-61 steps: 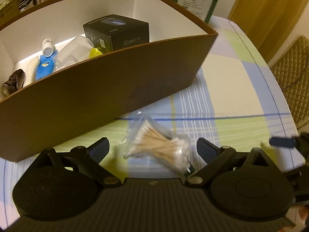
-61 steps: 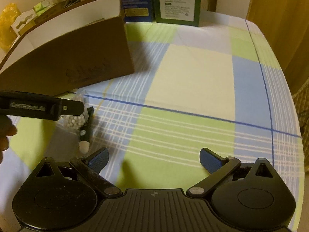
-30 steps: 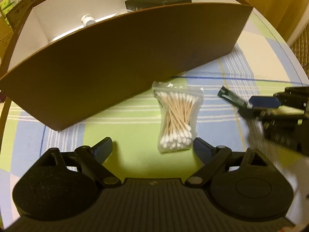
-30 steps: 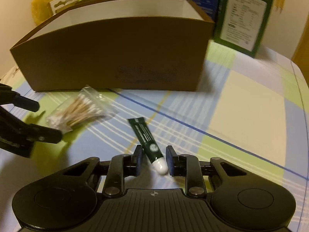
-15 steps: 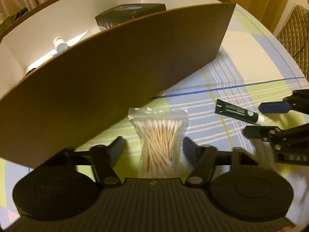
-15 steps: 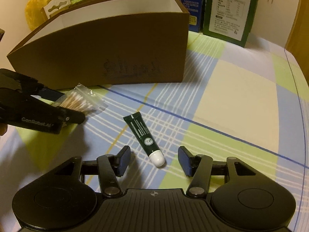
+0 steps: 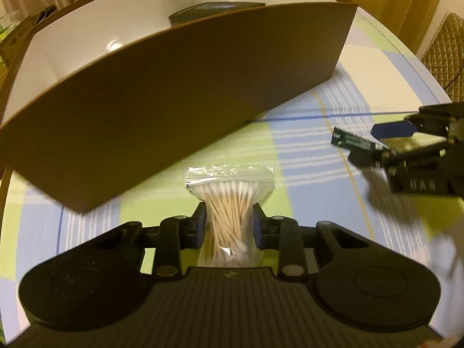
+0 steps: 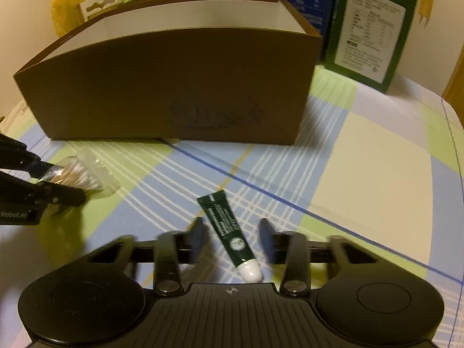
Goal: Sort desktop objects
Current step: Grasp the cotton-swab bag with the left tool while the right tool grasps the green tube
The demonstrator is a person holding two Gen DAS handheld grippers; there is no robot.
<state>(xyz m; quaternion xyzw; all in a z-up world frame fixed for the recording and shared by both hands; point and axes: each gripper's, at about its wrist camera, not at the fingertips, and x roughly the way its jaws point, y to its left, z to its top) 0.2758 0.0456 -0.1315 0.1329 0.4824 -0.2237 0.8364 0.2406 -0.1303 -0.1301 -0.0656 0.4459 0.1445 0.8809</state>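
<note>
We see a checked tablecloth (image 8: 377, 156) carrying a brown cardboard box (image 8: 174, 87) with white inner walls, filling the 12 o'clock half of both wrist views. A black carton (image 7: 214, 11) sits inside it. A green package (image 8: 374, 29) stands at 1 o'clock in the right wrist view. Our left gripper (image 7: 229, 226) is clenched on a clear bag of cotton swabs (image 7: 229, 200), pinching its middle, just in front of the box. Our right gripper (image 8: 233, 239) straddles a dark green tube (image 8: 227, 229) lying flat, white cap toward 6 o'clock; its fingers (image 8: 200, 237) stand apart, not touching it.
</note>
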